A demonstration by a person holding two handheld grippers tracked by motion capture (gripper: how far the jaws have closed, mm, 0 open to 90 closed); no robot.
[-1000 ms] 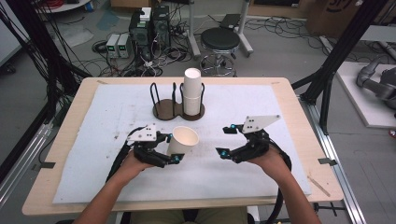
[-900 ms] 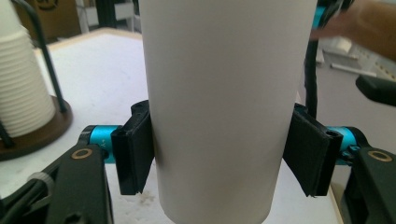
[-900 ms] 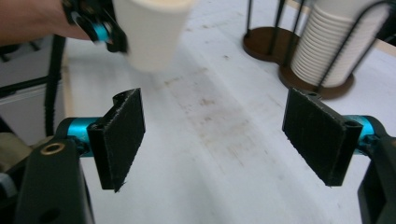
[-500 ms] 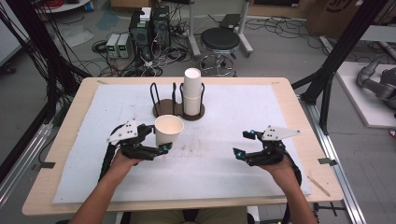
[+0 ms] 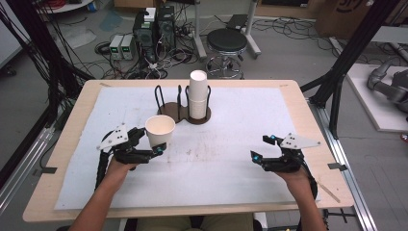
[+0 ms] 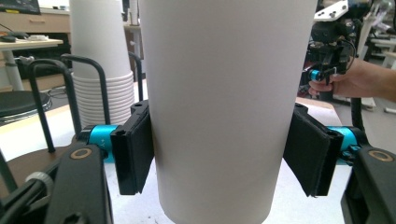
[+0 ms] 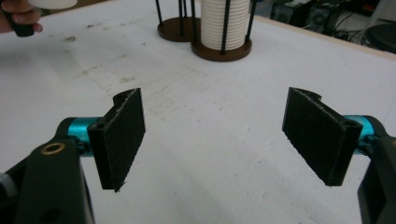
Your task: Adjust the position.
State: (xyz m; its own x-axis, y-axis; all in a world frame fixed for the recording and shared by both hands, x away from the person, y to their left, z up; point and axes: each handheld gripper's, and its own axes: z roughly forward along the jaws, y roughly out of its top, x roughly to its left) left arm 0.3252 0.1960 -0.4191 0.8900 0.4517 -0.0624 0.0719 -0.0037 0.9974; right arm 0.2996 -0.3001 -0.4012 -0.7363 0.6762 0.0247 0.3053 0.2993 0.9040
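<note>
A white paper cup [image 5: 159, 130] stands upright between the jaws of my left gripper [image 5: 153, 140], left of the table's middle. In the left gripper view both black pads [image 6: 135, 154] press on the cup's wall [image 6: 219, 93], so my left gripper [image 6: 219, 154] is shut on it. My right gripper [image 5: 262, 148] hovers low over the white sheet at the right. Its jaws stand open with nothing between them, as the right gripper view [image 7: 215, 135] shows. A stack of white cups [image 5: 197, 96] sits in one ring of a dark two-place holder [image 5: 168, 114] at the back middle.
A white sheet [image 5: 216, 159] covers most of the wooden table. The holder's left ring [image 7: 175, 30] has black wire uprights and no cups. Beyond the far edge are a stool [image 5: 226, 41] and computer boxes [image 5: 154, 24]; black frame posts flank the table.
My left gripper has carried the cup to the left and a little farther away. My right gripper has moved to the right and down toward the sheet, still open.
</note>
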